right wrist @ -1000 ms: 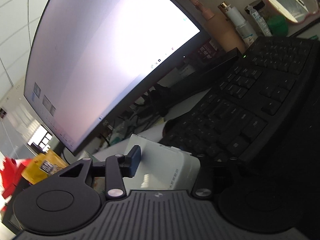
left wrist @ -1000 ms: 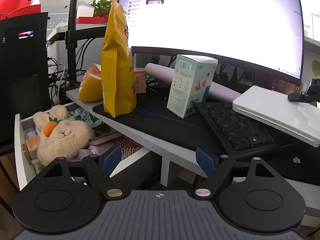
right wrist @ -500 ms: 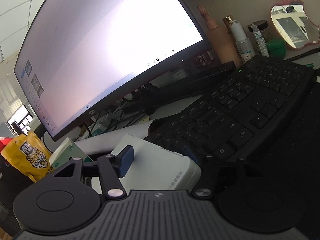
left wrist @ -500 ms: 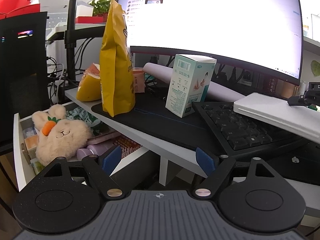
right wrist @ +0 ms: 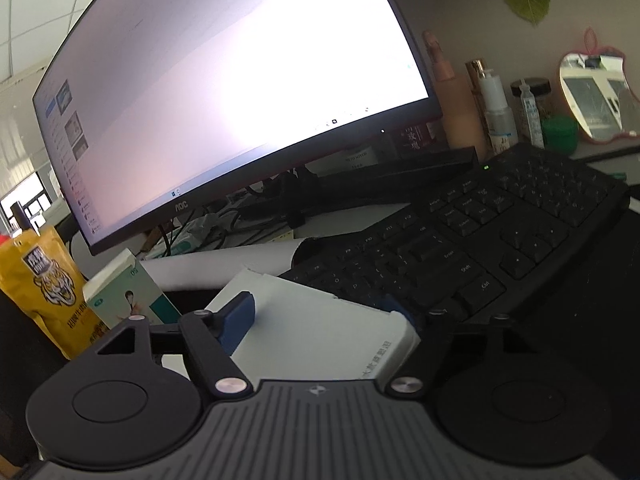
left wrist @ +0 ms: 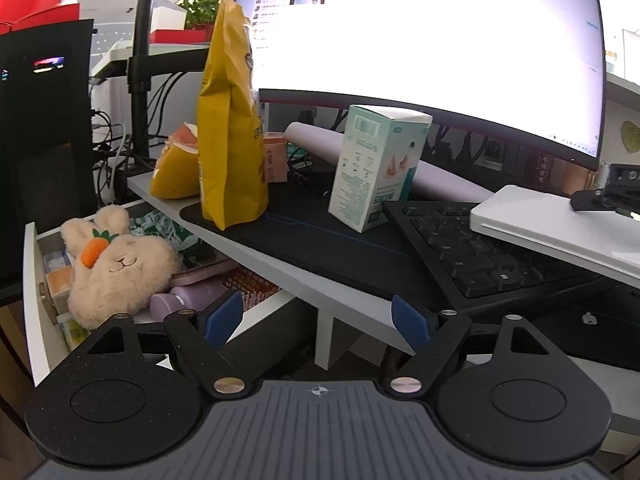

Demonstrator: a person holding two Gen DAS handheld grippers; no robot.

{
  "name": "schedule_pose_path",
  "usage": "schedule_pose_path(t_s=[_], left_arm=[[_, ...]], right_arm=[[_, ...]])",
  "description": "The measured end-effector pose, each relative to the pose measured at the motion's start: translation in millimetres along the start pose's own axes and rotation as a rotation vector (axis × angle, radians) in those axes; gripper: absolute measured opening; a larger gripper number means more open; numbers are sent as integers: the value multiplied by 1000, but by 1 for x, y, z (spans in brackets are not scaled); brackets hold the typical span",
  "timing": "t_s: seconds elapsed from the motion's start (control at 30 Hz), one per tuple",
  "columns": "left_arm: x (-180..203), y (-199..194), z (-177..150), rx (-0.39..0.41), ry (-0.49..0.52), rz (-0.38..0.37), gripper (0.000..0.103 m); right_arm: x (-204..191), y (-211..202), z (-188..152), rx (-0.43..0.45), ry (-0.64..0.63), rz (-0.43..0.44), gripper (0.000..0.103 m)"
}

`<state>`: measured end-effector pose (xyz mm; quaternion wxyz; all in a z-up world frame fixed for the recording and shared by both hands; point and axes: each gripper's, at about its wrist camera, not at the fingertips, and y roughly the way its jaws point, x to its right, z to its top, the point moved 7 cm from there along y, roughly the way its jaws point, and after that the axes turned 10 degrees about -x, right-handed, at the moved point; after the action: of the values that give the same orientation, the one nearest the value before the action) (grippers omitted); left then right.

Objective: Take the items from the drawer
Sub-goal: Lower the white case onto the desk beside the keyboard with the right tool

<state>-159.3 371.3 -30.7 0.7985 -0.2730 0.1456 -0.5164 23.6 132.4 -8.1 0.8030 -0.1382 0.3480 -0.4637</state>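
Note:
The white drawer [left wrist: 30, 280] stands pulled out under the desk at the left. In it lie a beige plush rabbit [left wrist: 120, 268] with a carrot, a purple bottle [left wrist: 184, 298] and several packets. My left gripper [left wrist: 318, 318] hangs open in front of the desk edge, right of the drawer, with nothing between its fingers. A flat white box [right wrist: 316, 336] lies on the left end of the black keyboard [right wrist: 500, 240]. My right gripper [right wrist: 320, 314] straddles this box, and its jaws are opening off it. The white box [left wrist: 560, 232] and a right fingertip [left wrist: 600, 200] also show in the left wrist view.
On the desk mat [left wrist: 320, 240] stand a tall yellow bag [left wrist: 232, 128], a mint-green carton [left wrist: 376, 168] and an orange pouch [left wrist: 176, 168]. A paper roll [left wrist: 440, 184] lies under the wide monitor [left wrist: 440, 40]. Bottles [right wrist: 496, 108] and a small mirror [right wrist: 592, 96] stand at the far right.
My right gripper's jaws have widened around the white box and its view has rolled closer to level. The box stays on the keyboard. The left gripper has not moved.

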Motion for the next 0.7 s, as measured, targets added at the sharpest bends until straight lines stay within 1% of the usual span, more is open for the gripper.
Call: schedule_pose_path(t_s=[0.07, 0.17, 0.27, 0.33, 0.37, 0.43, 0.5, 0.57, 0.67, 0.7], left_arm=[[4, -3, 0, 9, 5, -26, 86], [16, -11, 2, 30, 17, -109, 86], [29, -24, 5, 41, 0, -259, 86], [42, -29, 6, 30, -10, -370, 83], [49, -30, 7, 17, -13, -422, 81], [63, -30, 8, -13, -21, -505, 70], [76, -29, 9, -41, -31, -580, 62], [89, -25, 11, -75, -48, -649, 61], [104, -13, 13, -161, -128, -775, 60], [108, -9, 12, -188, -154, -801, 60]], right_arm=[[-1, 1, -2, 7, -7, 0, 72], [-3, 0, -4, 20, -4, 22, 73], [-3, -3, -2, 35, -1, 43, 72], [-2, -5, -2, 43, 2, 52, 69], [-2, -5, -2, 45, 4, 56, 67], [-1, -7, -2, 48, 11, 63, 57], [1, -9, -1, 50, 17, 71, 51], [3, -11, -1, 44, 24, 88, 50], [5, -12, -1, 34, 45, 110, 49], [5, -12, -1, 30, 52, 117, 49]])
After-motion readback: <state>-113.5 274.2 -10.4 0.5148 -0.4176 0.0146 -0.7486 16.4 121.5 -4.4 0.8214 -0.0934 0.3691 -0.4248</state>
